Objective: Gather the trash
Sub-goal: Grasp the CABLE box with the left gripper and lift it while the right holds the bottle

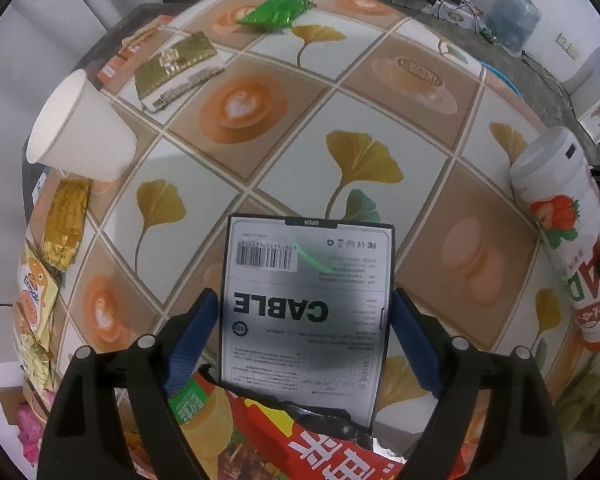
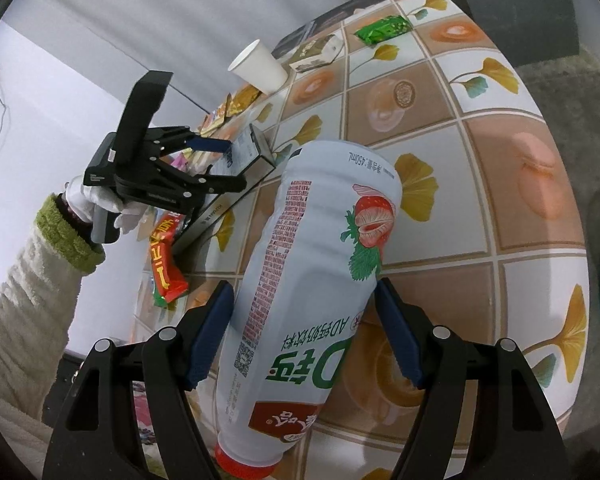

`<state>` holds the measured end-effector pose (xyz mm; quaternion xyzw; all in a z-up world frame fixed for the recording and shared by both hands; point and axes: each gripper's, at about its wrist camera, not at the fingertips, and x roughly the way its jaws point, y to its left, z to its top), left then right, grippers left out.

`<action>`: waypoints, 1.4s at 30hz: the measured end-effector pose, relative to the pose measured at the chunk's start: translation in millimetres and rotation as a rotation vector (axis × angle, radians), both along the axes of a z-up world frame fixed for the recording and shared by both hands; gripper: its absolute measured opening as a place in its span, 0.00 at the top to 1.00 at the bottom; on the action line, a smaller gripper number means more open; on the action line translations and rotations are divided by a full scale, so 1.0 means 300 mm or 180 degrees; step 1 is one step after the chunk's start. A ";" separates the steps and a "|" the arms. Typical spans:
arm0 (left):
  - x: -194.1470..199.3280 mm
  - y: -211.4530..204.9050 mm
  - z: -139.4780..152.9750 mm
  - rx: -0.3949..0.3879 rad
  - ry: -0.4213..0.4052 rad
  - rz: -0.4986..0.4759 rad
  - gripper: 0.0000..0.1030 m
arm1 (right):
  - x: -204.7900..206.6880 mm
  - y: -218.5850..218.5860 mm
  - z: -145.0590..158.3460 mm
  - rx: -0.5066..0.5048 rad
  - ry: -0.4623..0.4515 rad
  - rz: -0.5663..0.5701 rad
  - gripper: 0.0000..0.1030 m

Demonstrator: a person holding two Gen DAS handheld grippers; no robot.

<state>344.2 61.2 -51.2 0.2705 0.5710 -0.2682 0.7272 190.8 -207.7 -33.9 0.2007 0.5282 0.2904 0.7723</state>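
Note:
A grey box printed CABLE (image 1: 312, 248) lies face up on the patterned tablecloth (image 1: 364, 128), its near end resting on a red snack bag (image 1: 300, 440). My left gripper (image 1: 304, 294) points down over it, blue pads close against both long sides. From the right wrist view, the left gripper (image 2: 236, 162) straddles the box (image 2: 220, 204), held by a white-gloved hand (image 2: 100, 204). My right gripper (image 2: 303, 284) is shut on a white strawberry drink bottle (image 2: 320, 260), red cap toward the camera. That bottle (image 1: 556, 220) shows at the table's right.
A white paper cup (image 1: 80, 128) stands at the left edge, with a gold wrapper (image 1: 66, 220) and several snack packets (image 1: 36, 292) below it. A gold-and-white carton (image 1: 176, 68) and a green foil wrapper (image 1: 276, 10) lie at the far side. A water jug (image 1: 512, 12) stands beyond the table.

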 end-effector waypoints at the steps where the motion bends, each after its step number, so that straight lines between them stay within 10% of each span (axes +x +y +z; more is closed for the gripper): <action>1: 0.001 -0.003 -0.006 0.0018 0.0004 0.0002 0.18 | -0.001 -0.002 0.001 0.0006 0.0002 -0.0004 0.34; 11: 0.008 0.004 0.020 -0.0093 -0.0178 0.0174 0.21 | 0.004 -0.004 0.004 0.0003 0.0016 -0.0020 0.34; 31: -0.230 0.250 0.672 -0.1965 -0.2138 0.0995 0.22 | -0.018 -0.006 0.017 -0.0049 0.0028 -0.0142 0.34; 36: -0.382 0.285 0.796 -0.2376 -0.1929 0.0905 0.22 | -0.025 -0.018 0.017 -0.0016 0.0048 -0.0167 0.34; 42: -0.546 0.324 0.883 -0.2976 -0.1064 0.0838 0.22 | -0.027 -0.034 0.008 0.0053 0.0103 -0.0190 0.34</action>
